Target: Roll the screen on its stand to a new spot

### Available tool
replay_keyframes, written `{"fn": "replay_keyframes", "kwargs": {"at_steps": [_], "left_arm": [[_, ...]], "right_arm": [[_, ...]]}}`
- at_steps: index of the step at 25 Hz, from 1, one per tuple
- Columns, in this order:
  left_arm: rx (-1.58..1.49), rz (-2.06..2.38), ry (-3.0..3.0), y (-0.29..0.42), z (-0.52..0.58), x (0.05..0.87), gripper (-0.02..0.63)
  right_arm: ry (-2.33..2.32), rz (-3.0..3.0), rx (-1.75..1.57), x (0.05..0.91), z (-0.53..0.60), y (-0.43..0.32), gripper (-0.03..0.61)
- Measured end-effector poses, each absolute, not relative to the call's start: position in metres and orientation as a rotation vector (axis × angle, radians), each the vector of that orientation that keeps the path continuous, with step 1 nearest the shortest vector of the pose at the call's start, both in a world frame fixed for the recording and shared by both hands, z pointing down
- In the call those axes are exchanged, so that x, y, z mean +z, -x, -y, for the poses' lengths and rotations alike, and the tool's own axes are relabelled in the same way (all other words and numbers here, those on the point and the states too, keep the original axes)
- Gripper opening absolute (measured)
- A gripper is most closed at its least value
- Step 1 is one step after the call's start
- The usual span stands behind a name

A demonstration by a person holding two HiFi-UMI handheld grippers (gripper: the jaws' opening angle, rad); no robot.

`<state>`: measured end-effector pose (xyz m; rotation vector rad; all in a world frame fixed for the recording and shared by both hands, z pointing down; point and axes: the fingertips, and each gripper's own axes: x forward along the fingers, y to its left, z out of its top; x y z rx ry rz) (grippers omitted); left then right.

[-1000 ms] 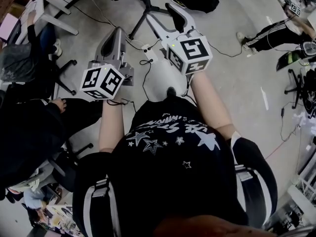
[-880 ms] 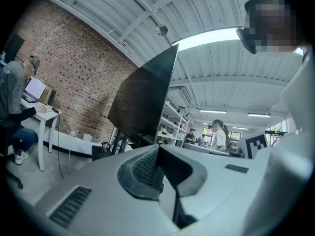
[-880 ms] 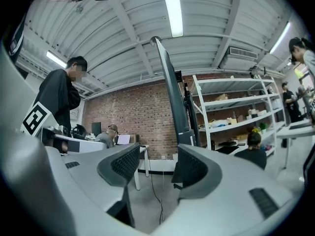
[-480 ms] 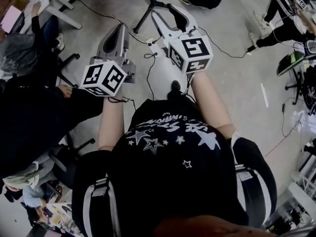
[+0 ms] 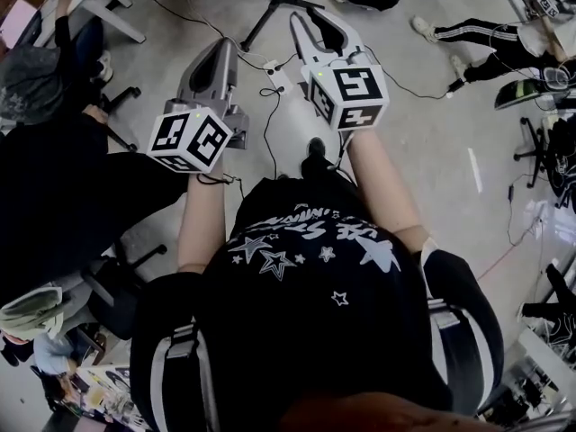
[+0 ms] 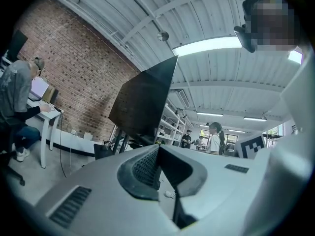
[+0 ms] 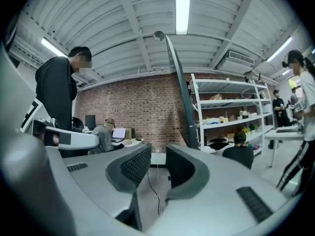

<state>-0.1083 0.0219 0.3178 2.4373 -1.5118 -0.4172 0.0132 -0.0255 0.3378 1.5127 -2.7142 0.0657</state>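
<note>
The screen [image 6: 142, 100] is a large dark panel on a black stand, tilted up ahead of my left gripper [image 6: 157, 151]. From the right gripper view the screen [image 7: 179, 87] shows edge-on as a thin dark slab. In the head view the stand's black legs [image 5: 261, 12] spread on the floor just beyond both grippers. My left gripper [image 5: 225, 50] is shut, with its pads meeting at the tips and nothing held. My right gripper [image 5: 315, 23] [image 7: 157, 156] has just been closing; a narrow gap remains and nothing is between the jaws. Neither gripper touches the stand.
Cables [image 5: 265, 124] and a white power strip [image 5: 270, 77] lie on the floor under the grippers. A person sits at a desk at left [image 5: 36, 70], and another person's legs [image 5: 477, 34] are at upper right. White shelves [image 7: 231, 117] stand beyond the screen.
Both grippers have moved forward toward the stand. The right gripper's jaws have narrowed from wide apart to a slim gap. The stand's legs sit higher in the head view.
</note>
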Motion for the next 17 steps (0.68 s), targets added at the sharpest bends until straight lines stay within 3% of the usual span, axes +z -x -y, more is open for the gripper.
{"fn": "replay_keyframes", "kwargs": {"at_steps": [17], "left_arm": [[-0.406,1.506,-2.420,0.122,-0.035,0.325,0.011]], "right_arm": [[-1.478,2.760,0.136,0.343,0.013,0.005,0.053]]}}
